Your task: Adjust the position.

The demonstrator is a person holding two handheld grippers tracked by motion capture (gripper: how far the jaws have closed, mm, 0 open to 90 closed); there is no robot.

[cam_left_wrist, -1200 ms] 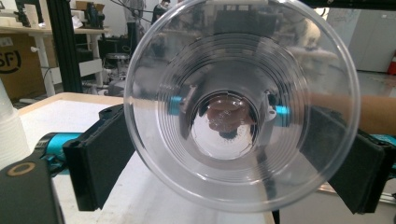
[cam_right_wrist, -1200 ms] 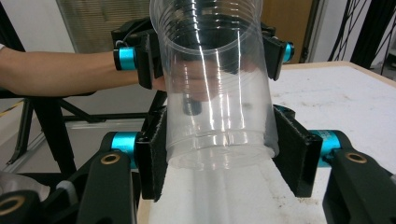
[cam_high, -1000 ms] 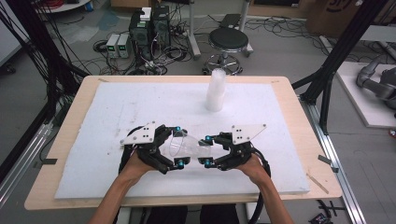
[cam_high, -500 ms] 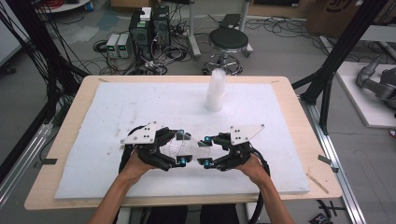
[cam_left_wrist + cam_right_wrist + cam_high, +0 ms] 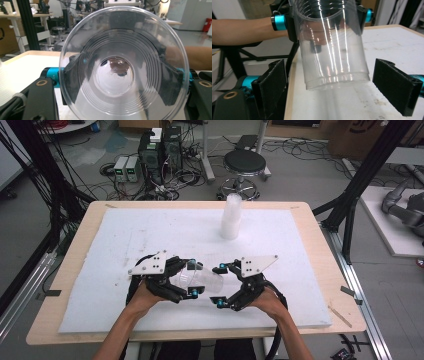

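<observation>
Clear plastic cup lay on its side above the surface, clamped at its mouth end by the left hand-held gripper, base pointing toward the right hand-held gripper. High view gave the layout: both hands at the near edge, cup between the two grippers, stack of cups standing upright well apart toward the far side. Left gripper view looked straight into the cup through its open rim, ribbed rings and base visible, black pads pressed against both sides of the wall, so those jaws were closed on it. Right gripper view showed the cup from the outside, base end hanging between its own black pads, a clear gap on each side, no contact; that gripper stood wide open. It also showed the left hand-held gripper's blue-trimmed jaws holding the far end and a forearm behind. Versus half a second before: the two grippers sat close together over the cup, the right one right at it; now the right one had backed off a little and opened, the cup staying with the left.
</observation>
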